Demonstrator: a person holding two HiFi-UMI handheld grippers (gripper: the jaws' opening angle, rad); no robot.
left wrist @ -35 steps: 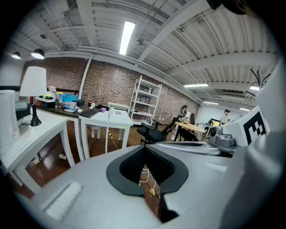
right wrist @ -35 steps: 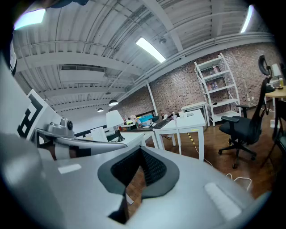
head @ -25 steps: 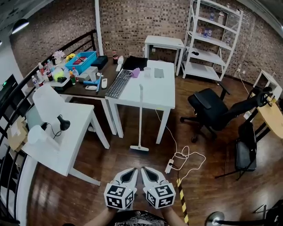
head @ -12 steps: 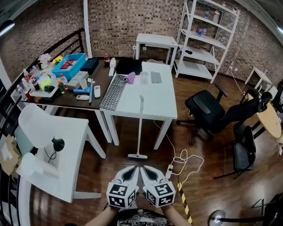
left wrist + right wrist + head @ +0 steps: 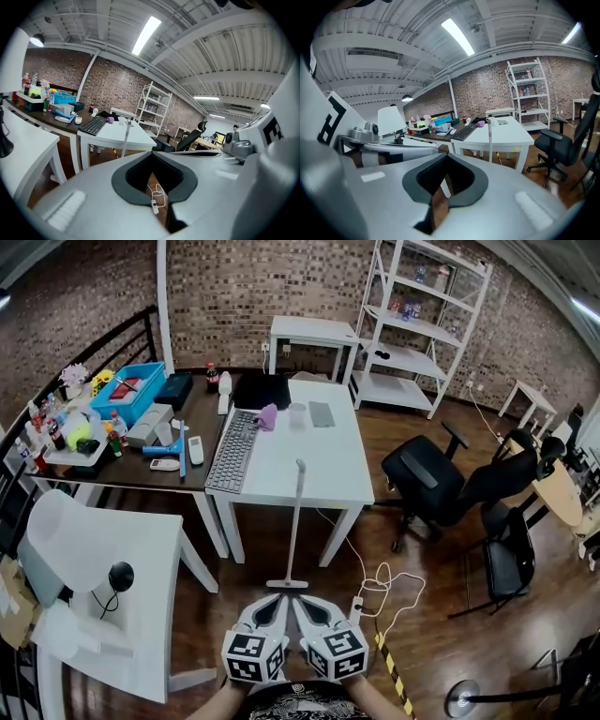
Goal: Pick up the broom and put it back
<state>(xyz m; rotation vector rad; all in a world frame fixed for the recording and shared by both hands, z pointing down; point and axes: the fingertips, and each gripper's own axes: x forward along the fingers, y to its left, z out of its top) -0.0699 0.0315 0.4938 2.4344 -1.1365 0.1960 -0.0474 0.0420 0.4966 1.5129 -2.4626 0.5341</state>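
Two claws shut, empty — left claw, right claw side by side, broom upright by table.

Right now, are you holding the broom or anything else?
Nothing is held. The left gripper and right gripper are both shut and empty; the broom stands untouched ahead, by the white table.
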